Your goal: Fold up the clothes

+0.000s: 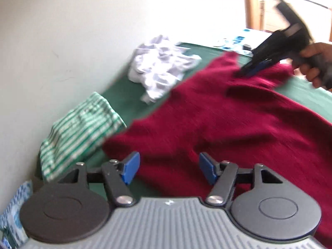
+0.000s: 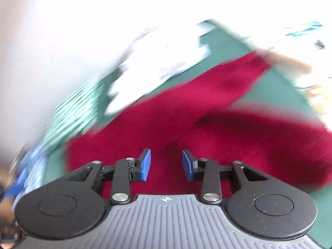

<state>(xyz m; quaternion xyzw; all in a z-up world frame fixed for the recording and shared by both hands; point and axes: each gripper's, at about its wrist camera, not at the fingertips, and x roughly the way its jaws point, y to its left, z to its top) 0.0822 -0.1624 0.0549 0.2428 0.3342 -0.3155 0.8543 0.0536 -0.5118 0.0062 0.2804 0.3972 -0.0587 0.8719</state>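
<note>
A dark red knit garment is lying spread on the green surface, its long axis running from the left gripper diagonally away toward the right gripper. Both grippers' blue pads are standing apart, released, the garment below them.

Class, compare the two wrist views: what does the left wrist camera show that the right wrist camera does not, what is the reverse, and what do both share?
Only the left wrist view shows the right gripper from outside, gripped by a hand, over the red garment. Only the right wrist view shows that gripper's own blue pads, apart with nothing between them. Both share the red garment, the white crumpled clothes, the green striped cloth and the green surface.
</note>
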